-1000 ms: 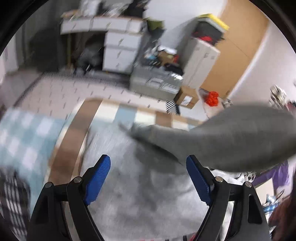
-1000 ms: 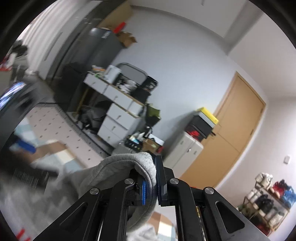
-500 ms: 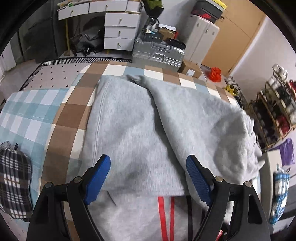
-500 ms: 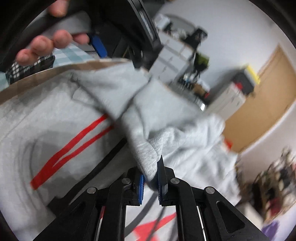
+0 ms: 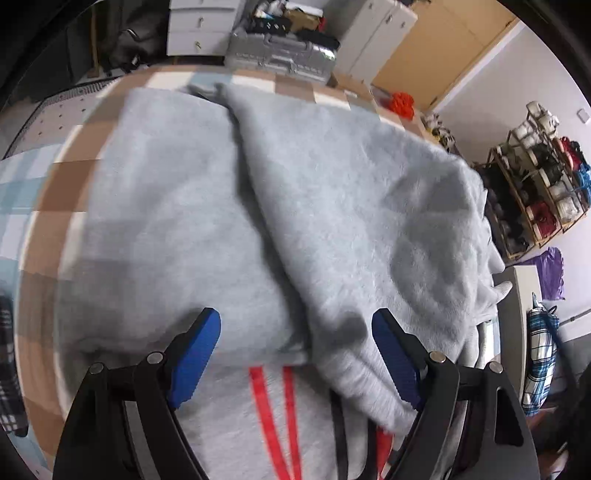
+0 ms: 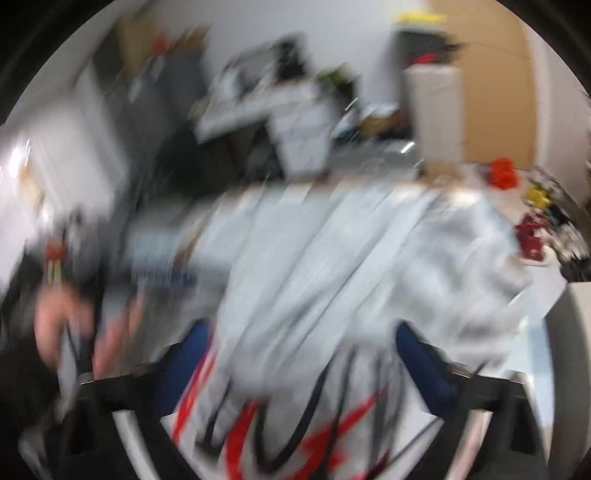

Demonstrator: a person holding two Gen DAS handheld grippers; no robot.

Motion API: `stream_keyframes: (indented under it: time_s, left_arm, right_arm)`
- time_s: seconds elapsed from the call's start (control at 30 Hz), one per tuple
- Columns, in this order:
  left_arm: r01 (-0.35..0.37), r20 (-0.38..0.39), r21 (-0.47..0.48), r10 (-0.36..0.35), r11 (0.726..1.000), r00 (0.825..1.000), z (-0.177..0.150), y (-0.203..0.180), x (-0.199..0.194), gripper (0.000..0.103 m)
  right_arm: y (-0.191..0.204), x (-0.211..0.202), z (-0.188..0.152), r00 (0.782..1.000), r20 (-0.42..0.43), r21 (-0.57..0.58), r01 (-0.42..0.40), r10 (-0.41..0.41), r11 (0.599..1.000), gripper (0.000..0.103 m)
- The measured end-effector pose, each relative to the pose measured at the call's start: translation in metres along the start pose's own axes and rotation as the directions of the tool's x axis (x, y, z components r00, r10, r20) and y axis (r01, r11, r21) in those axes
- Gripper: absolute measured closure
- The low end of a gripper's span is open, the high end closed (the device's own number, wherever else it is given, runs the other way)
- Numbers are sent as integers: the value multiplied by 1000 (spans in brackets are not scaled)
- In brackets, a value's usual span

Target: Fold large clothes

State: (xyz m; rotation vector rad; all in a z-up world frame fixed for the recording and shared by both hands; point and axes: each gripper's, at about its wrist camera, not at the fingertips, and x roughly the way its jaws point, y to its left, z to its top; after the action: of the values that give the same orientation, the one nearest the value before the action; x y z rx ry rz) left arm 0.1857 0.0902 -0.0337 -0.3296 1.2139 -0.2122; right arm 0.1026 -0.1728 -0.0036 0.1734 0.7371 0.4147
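Between the blue pads of the left gripper (image 5: 297,350), at six o'clock in the left wrist view, lies nothing but grey cloth underneath: its jaws stand wide apart and pinch nothing. Just above them spreads the grey sweatshirt (image 5: 192,206), both sleeves folded across the middle, the right sleeve (image 5: 354,206) running from twelve o'clock down to the right pad (image 5: 395,362), where its cuff lies just beside it. Red stripes (image 5: 275,413) show on the cloth at six o'clock, below the folded edge.

Over to the right gripper (image 6: 303,369), badly blurred: its jaws have just been opening and now stand wide, the sweatshirt below and between them, not pinched. A hand (image 6: 70,325) shows at eight o'clock, smeared.

Outward now. The checked bedcover (image 5: 48,192) shows bare at nine and ten o'clock, open room beside the sweatshirt's left edge; a dark plaid cloth (image 5: 9,369) sits at the eight o'clock rim. At three o'clock the garment reaches the bed's edge and bunches there.

Containers: a silver case (image 5: 280,59) at twelve o'clock with dark items piled on top; white drawers (image 5: 195,26) at eleven; a wooden rack (image 5: 543,177) at two to three o'clock, shelves filled with what look like shoes, too small to be sure. A red bundle (image 5: 402,103) lies at one o'clock.
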Motion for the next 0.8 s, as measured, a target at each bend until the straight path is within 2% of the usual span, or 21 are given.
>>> stream_keyframes:
  time_s: [0.07,0.17,0.23,0.27,0.3,0.33,0.37,0.4,0.43,0.5,0.57,0.7,0.8]
  left_arm:
    - [-41,8,17,41,999,999,7,-6,9,22]
    - [-47,-4,9,47,999,999,17,-10,21,22]
    - [-32,-11,-16,31,999,999,22,-8,27,22]
    - [-17,-1,-29,17,999,1000,23,-7,29,22]
    - [-13,5,-32,13,999,1000,23,-6,30,23]
    - [-9,12,-35,9,999,1000,24,-6,30,25]
    - [1,18,-34,-1,999,1000,25,-6,30,44]
    - [5,18,-31,-5,1000,1000,26,-4,31,73]
    - [17,12,-26,-17,1000,1000,27,-3,32,80]
    - [48,14,-19,-48,999,999,29,0,32,89]
    - [84,17,-34,-84,996,996,29,4,30,92]
    - [164,6,-112,-164,980,986,32,20,25,97]
    - [144,32,-123,-141,982,990,36,35,11,97]
  right_arm:
    - [-18,24,31,998,-54,72,-7,11,997,0]
    - [-35,71,54,988,-150,116,51,-33,992,0]
    - [-47,103,52,972,-233,174,20,21,985,0]
    - [-52,116,49,963,-269,195,31,23,980,1]
    - [-56,127,47,954,-298,224,32,37,974,5]
    - [-62,134,47,947,-310,266,2,83,964,7]
    - [-68,140,43,936,-309,334,-60,169,941,9]
    - [-74,142,39,921,-286,407,-133,264,904,11]
    - [-77,141,35,911,-257,452,-181,322,873,11]
    - [-86,136,33,911,-194,503,-226,364,834,11]
    - [-95,135,34,903,-154,538,-263,400,801,11]
    - [-101,136,28,898,-145,576,-265,415,774,11]
    - [-102,131,21,900,-123,597,-269,418,756,11]
